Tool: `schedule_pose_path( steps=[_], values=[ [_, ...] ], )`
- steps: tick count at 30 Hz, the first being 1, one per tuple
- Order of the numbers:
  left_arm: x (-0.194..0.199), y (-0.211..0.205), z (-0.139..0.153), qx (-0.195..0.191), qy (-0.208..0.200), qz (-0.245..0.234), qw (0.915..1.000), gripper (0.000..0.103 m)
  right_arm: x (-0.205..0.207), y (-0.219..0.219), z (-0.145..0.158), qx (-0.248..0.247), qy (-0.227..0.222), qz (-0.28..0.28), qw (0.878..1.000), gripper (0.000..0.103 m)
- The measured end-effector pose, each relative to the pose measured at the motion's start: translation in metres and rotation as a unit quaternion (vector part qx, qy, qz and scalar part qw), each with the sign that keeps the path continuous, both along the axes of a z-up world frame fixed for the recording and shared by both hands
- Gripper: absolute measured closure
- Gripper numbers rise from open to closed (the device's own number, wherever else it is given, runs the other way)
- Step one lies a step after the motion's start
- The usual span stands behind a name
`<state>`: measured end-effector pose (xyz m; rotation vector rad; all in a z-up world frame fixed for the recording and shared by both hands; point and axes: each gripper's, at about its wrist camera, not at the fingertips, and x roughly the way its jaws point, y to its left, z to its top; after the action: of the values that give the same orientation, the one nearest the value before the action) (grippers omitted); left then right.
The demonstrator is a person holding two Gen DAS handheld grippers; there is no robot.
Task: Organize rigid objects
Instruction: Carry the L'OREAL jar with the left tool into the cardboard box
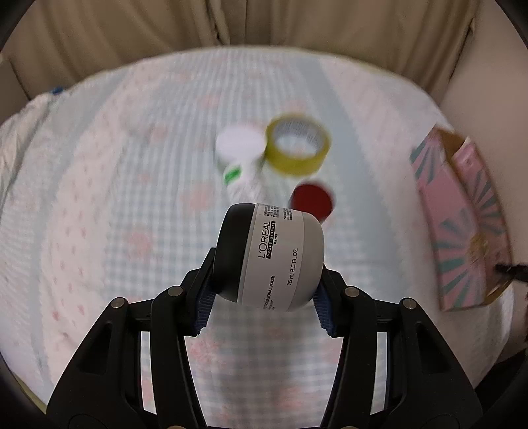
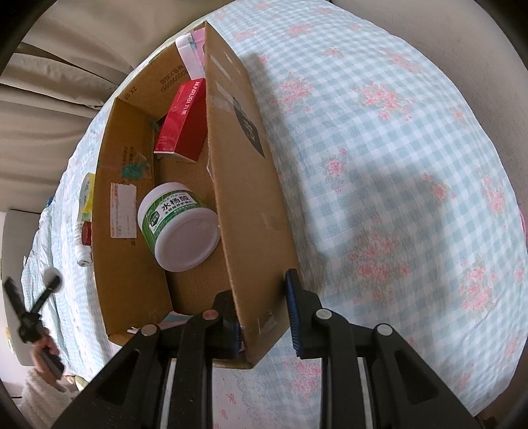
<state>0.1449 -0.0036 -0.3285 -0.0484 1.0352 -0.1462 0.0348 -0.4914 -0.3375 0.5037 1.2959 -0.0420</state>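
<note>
My left gripper (image 1: pixel 265 303) is shut on a grey jar with a black lid (image 1: pixel 280 257), gripped lying sideways between the blue pads and held above the bedspread. Below it lie a yellow tape roll (image 1: pixel 298 148), a white-lidded bottle (image 1: pixel 240 145) and a red-capped item (image 1: pixel 312 198), all blurred. My right gripper (image 2: pixel 264 321) is shut on the near side wall of an open cardboard box (image 2: pixel 244 184). Inside the box are a green-and-white jar (image 2: pixel 178 224) on its side and a red carton (image 2: pixel 184 118). The same box, pink outside (image 1: pixel 462 224), shows at the right edge of the left wrist view.
A checked floral bedspread (image 2: pixel 412 165) covers the surface, and beige curtains (image 1: pixel 264 23) hang behind it. A yellow pack (image 2: pixel 86 194) and a white bottle (image 2: pixel 82 254) lie left of the box. A hand (image 2: pixel 49 353) holds the other gripper at the far left.
</note>
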Motion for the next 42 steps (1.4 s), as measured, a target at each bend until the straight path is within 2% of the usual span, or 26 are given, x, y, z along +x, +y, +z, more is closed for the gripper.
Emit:
schedule_pose_path(
  steps=[3, 7, 12, 17, 24, 31, 37, 42],
  values=[
    [0.009, -0.016, 0.036, -0.007, -0.016, -0.002, 0.9999, 0.055, -0.001, -0.002, -0.001, 0.005, -0.001, -0.006, 1.000, 0.081],
    [0.027, -0.050, 0.070, -0.022, -0.030, -0.015, 0.9992, 0.055, -0.001, -0.002, 0.000, 0.004, 0.002, -0.003, 1.000, 0.081],
    [0.052, -0.116, 0.092, -0.045, -0.043, -0.049, 0.9968, 0.055, 0.002, -0.001, 0.000, 0.002, 0.005, 0.010, 1.000, 0.081],
    [0.073, -0.192, 0.097, -0.077, -0.047, -0.089, 0.9919, 0.055, 0.004, -0.001, 0.000, 0.005, 0.005, 0.013, 1.000, 0.081],
    [0.088, -0.293, 0.078, -0.102, -0.024, -0.149, 0.9832, 0.055, 0.003, -0.004, -0.001, 0.018, 0.005, 0.005, 1.000, 0.080],
    [0.088, -0.364, 0.041, -0.105, 0.007, -0.190, 0.9761, 0.055, 0.005, -0.006, -0.001, 0.016, 0.010, 0.011, 1.000, 0.080],
    [0.083, -0.399, 0.000, -0.095, 0.046, -0.212, 0.9717, 0.055, 0.007, -0.005, 0.000, 0.015, 0.010, 0.011, 1.000, 0.080],
    [0.076, -0.415, -0.019, -0.078, 0.063, -0.222, 0.9698, 0.055, 0.007, -0.004, 0.000, 0.015, 0.010, 0.012, 1.000, 0.080]
  ],
)
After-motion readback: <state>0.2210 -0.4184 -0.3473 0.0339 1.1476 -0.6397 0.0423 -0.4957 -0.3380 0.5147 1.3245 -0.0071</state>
